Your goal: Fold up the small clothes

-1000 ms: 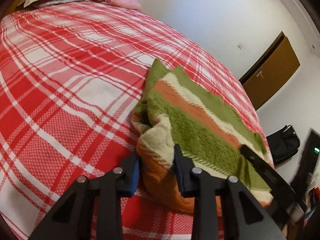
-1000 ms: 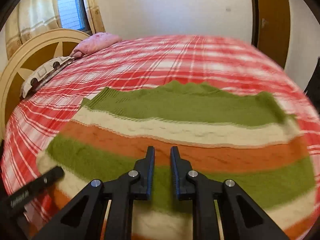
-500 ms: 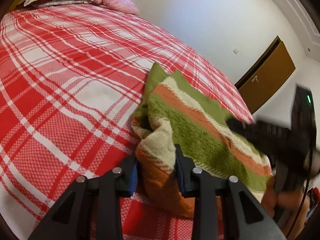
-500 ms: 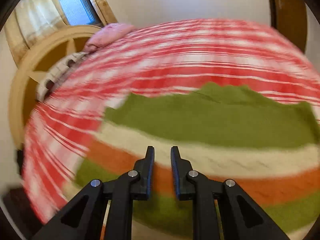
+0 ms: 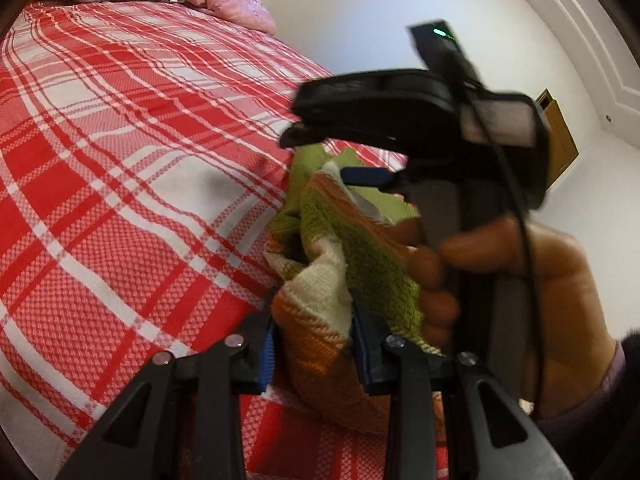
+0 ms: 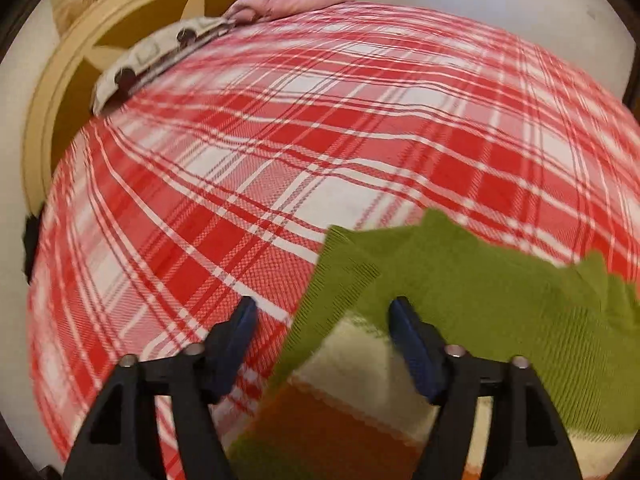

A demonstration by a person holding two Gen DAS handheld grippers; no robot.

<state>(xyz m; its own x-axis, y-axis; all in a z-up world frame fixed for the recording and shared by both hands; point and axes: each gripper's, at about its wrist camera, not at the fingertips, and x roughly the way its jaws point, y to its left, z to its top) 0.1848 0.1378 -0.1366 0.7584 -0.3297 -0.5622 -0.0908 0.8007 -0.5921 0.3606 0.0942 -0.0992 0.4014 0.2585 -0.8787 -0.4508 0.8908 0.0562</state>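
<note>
Your left gripper (image 5: 312, 344) is clamped on a bunched fold of the striped knit garment (image 5: 348, 264), blue pads pressing a cream-and-orange ridge from both sides. The garment lies on the red plaid bedspread (image 5: 120, 168), at the end far from the pink pillow (image 5: 236, 8), green, cream and orange stripes showing. Your right gripper (image 6: 324, 316) has just been opening and now stands wide over the garment's green corner; the edge of the cloth runs up between the jaws, but the pads are not pressing it. In the left wrist view your right hand (image 5: 532, 280) and its tool sit just beside the garment, on the side away from the pillow. The patterned pillow (image 6: 152, 56) lies against the headboard (image 6: 72, 92), next to the pink one.
</note>
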